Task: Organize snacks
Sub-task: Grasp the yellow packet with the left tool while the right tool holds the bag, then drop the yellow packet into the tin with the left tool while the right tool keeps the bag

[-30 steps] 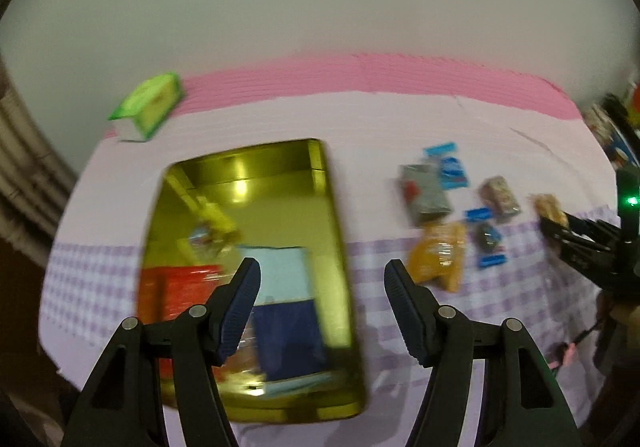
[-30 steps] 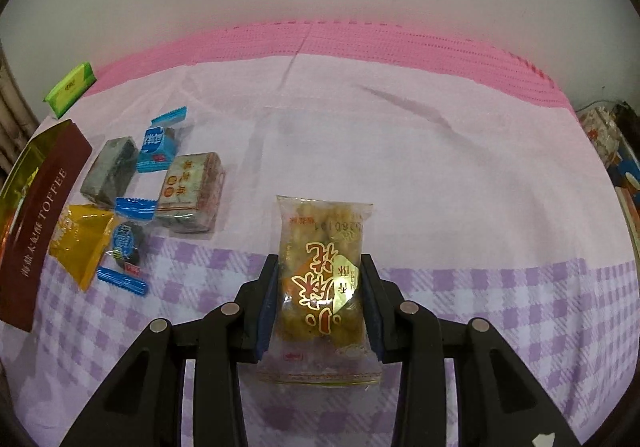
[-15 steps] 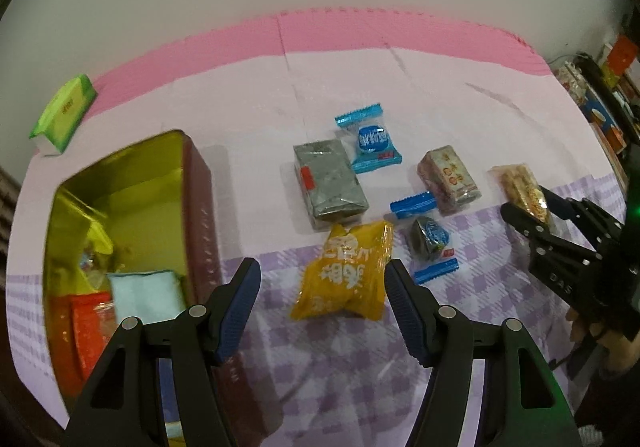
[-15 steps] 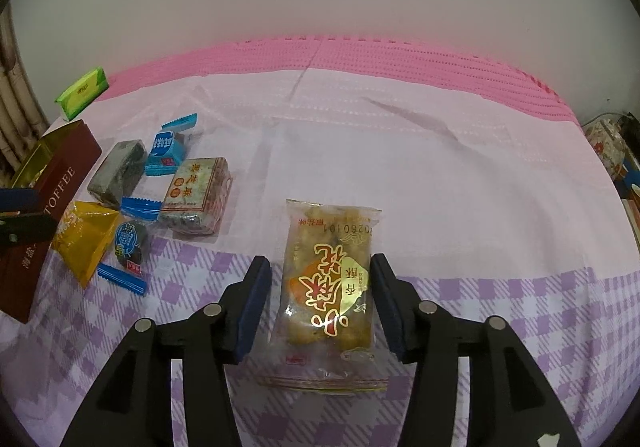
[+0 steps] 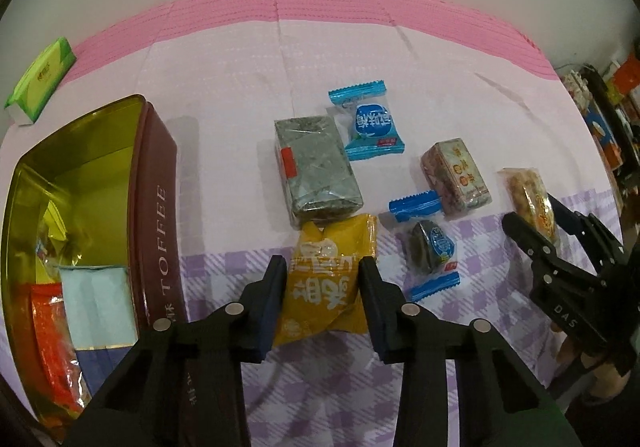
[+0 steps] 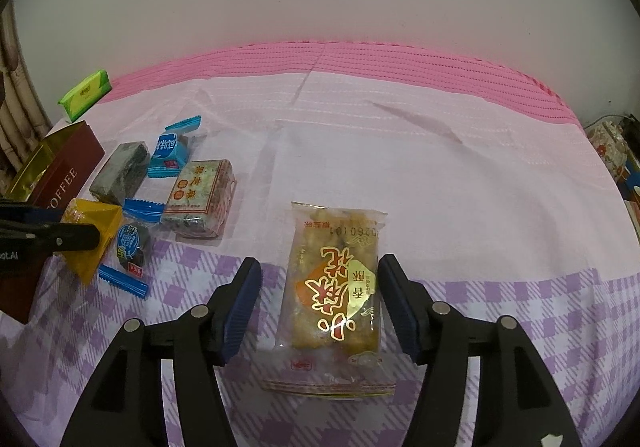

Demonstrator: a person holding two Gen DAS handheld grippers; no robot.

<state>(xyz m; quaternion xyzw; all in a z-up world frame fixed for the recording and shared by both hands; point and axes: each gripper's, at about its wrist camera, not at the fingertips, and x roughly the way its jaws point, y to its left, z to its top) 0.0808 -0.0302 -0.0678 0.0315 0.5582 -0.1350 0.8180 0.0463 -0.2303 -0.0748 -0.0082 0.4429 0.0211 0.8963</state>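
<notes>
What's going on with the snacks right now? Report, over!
Left gripper closing around yellow snack packet. Right gripper opening, clear peanut-crisp packet loose between its jaws. Toffee tin open, path clear. Over.

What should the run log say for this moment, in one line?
left gripper: closing around yellow foil snack packet | right gripper: opening, clear pastry packet between jaws | open gold toffee tin: partly filled

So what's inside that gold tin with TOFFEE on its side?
The tin already holds snacks: an orange-red packet, a pale blue packet and a yellow-green wrapper. Anything beneath them is hidden, and the near corner runs out of view.
</notes>
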